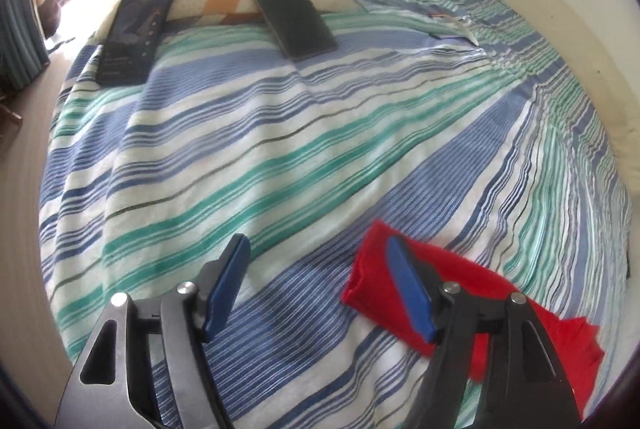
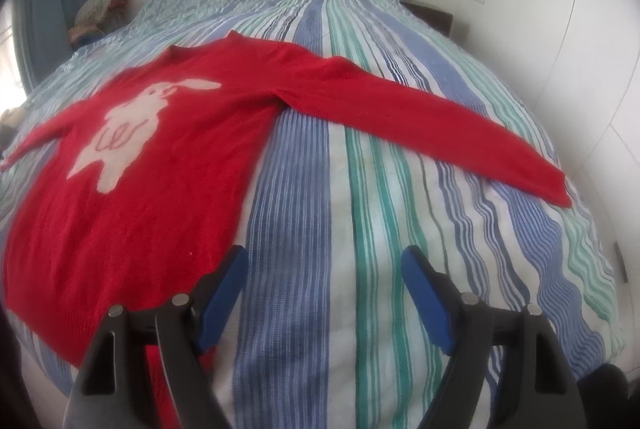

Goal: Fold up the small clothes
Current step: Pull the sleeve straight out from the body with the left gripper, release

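Striped bedding in blue, green and white covers the bed (image 2: pixel 360 189) that fills both views, and you are working over its near edge. Nearest you in the left wrist view, your left claw (image 1: pixel 320 285) stands with its blue pads apart and nothing between them; its right-hand pad sits in front of a red sleeve end (image 1: pixel 372 281) at the lower right of the frame. In the right wrist view, your right claw (image 2: pixel 324 293) is likewise spread and empty, hovering over bare stripes just beside the hem of the red knitted sweater with a pale rabbit figure (image 2: pixel 132 157). That sweater lies flat, face up, filling the left half of the frame, one long sleeve (image 2: pixel 420 125) stretched out toward the right edge. Further off, two dark flat phones (image 1: pixel 290 13) rest by a patterned pillow at the upper left of the left view.

By the look of it, the garment is spread and folding has not begun. Your next move probably calls for pinching a sleeve cuff and carrying it across the chest.
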The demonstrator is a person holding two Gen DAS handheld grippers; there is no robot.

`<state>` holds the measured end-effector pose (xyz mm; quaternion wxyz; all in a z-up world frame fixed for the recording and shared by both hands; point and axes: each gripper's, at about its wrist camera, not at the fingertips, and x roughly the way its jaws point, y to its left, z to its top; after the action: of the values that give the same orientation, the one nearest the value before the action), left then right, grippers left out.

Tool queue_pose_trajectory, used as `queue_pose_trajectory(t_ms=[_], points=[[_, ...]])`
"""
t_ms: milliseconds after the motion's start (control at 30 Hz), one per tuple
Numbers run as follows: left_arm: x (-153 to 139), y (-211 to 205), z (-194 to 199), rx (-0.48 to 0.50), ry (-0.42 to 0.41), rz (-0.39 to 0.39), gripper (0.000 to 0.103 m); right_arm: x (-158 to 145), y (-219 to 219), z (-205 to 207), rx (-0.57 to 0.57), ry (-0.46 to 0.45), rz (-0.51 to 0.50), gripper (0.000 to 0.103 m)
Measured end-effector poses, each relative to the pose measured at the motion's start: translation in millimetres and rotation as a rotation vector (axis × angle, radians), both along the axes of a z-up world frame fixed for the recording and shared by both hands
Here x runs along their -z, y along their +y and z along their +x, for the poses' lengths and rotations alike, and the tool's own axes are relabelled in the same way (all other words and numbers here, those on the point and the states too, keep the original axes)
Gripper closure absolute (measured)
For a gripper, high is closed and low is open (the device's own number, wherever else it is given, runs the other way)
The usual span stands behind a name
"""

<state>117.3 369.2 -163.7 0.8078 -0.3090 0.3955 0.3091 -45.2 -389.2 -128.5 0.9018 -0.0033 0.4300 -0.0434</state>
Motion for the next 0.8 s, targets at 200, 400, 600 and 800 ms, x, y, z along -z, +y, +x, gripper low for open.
queue_pose_trajectory(t_ms=[200, 400, 600, 800], points=[[-23.5, -53.8, 25.2, 0.189, -0.087, -0.03, 0.028, -0.4, 0.3, 0.0, 0.002, -0.003, -0.001, 0.025], [-18.5, -129.1, 73.4, 0.439, -0.059, -0.018, 0.021, -1.0, 2.3, -0.7, -0.001, -0.004, -0.014, 0.025], [30.3, -105.9, 73.2, 0.316, 0.111, -0.033, 0.021, -1.2, -0.8, -2.0, 0.01, -0.004, -0.008, 0.025], [20.4, -69.1, 30.3, 0.236, 0.121, -0.003, 0.025, -2.6, -5.7, -0.9, 0.023, -0.01, 0.013, 0.025]])
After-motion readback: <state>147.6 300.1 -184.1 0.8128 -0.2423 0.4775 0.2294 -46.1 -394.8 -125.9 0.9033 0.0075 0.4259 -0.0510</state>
